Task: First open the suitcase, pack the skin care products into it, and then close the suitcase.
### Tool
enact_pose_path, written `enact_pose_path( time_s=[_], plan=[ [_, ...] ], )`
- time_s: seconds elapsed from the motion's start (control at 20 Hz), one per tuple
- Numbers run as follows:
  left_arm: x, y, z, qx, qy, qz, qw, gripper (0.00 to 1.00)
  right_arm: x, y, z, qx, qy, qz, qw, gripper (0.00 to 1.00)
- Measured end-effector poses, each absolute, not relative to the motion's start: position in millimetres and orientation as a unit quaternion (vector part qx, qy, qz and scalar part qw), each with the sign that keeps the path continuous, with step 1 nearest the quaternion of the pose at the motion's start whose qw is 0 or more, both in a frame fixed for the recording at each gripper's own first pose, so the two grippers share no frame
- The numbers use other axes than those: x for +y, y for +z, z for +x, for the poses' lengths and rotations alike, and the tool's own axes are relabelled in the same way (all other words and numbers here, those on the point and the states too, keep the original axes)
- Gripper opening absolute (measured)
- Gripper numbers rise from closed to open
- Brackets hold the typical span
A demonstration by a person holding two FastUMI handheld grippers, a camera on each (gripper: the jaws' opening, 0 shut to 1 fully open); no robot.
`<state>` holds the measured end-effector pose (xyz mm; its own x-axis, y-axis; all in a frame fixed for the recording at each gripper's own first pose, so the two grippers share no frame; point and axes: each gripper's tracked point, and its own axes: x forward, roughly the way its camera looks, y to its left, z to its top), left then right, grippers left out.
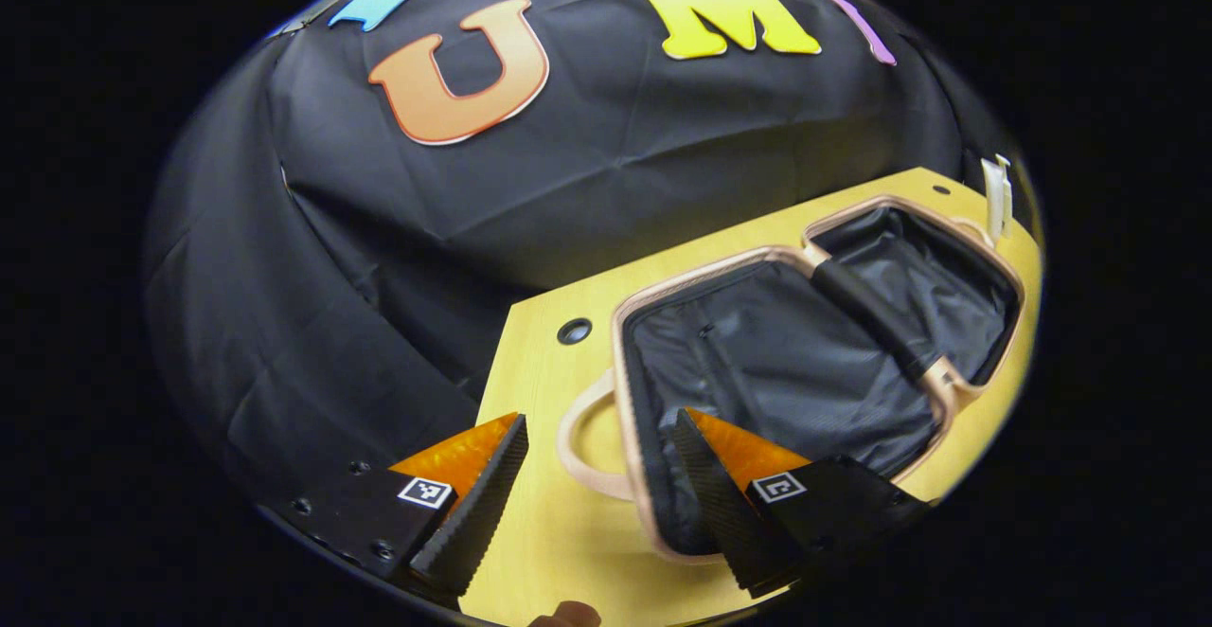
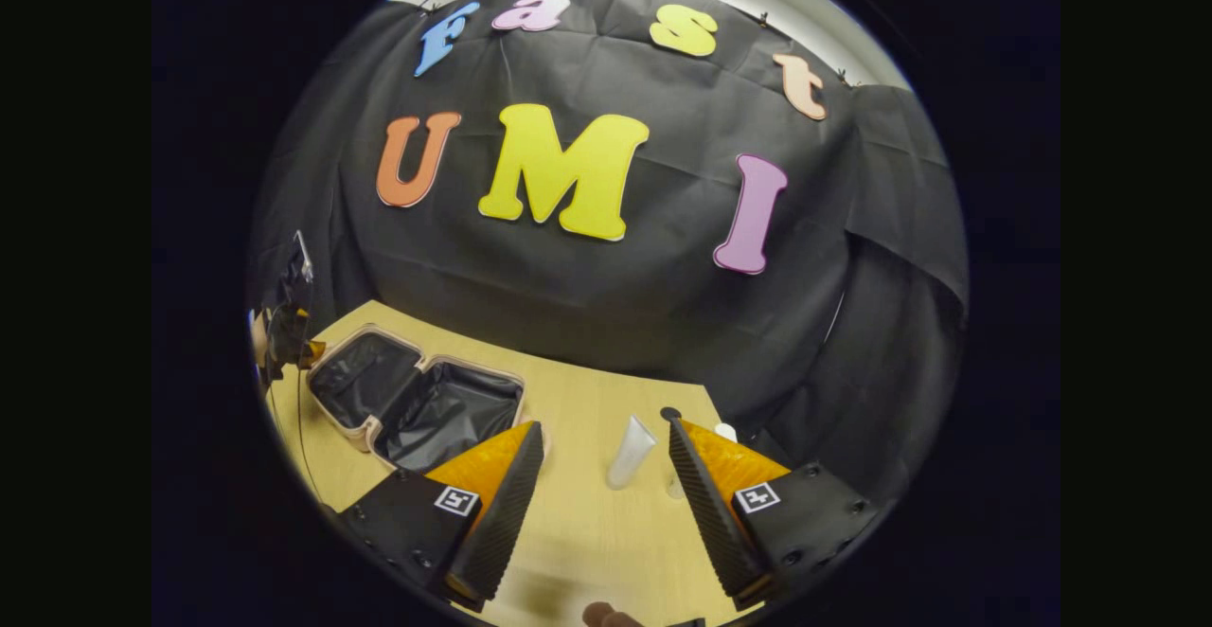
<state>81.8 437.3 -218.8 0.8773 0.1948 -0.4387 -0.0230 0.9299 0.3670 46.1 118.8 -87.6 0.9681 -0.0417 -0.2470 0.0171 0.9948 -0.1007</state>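
Note:
The small pink suitcase point(image 1: 805, 258) lies wide open on the wooden table point(image 1: 540, 324), both black-lined halves facing up and its handle point(image 1: 578, 447) toward me. My left gripper point(image 1: 601, 442) is open above the near rim and handle, holding nothing. In the right gripper view the same open suitcase point(image 2: 374, 438) sits at the left. A white skin care tube point(image 2: 631, 452) lies on the table ahead, between the fingers of my open right gripper point(image 2: 606, 438) but farther off. A second small product point(image 2: 725, 432) peeks out behind the right finger.
A round hole point(image 1: 574, 331) in the tabletop lies beside the suitcase's far corner. The other gripper and a hand point(image 2: 279, 329) show at the left edge beyond the suitcase. A white object point(image 1: 994, 196) stands at the table's far right. Black cloth walls surround the table.

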Motion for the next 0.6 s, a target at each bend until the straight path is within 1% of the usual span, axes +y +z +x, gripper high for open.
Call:
enact_pose_path(
  time_s=[0.15,0.3,0.35,0.4,0.45,0.55,0.6],
  plan=[
    [369.6,-198.1,81.7,0.218,0.032,0.154,0.963,0.98,101.4,-93.9,54.4,0.124,-0.002,-0.05,0.991,0.79],
    [289.9,-183.2,80.8,0.208,-0.008,0.136,0.969,0.99,79.8,-100.6,61.6,0.124,0.004,-0.043,0.991,0.79],
    [263.6,-178.8,82.7,0.203,-0.021,0.131,0.97,0.95,71.7,-102.5,64.9,0.125,0.003,-0.04,0.991,0.79],
    [235.0,-174.7,84.7,0.198,-0.034,0.125,0.972,0.95,62.6,-106.4,67.3,0.128,0.002,-0.036,0.991,0.79],
    [211.1,-172.0,83.5,0.195,-0.046,0.119,0.973,0.99,53.9,-109.3,69.4,0.13,0.002,-0.032,0.991,0.79],
    [162.3,-170.6,84.3,0.194,-0.069,0.102,0.973,0.99,38.0,-113.7,72.5,0.136,0.002,-0.02,0.99,0.79],
    [141.3,-170.6,86.8,0.189,-0.074,0.096,0.974,0.95,29.6,-117.0,74.0,0.138,0.002,-0.017,0.99,0.79]
  ],
)
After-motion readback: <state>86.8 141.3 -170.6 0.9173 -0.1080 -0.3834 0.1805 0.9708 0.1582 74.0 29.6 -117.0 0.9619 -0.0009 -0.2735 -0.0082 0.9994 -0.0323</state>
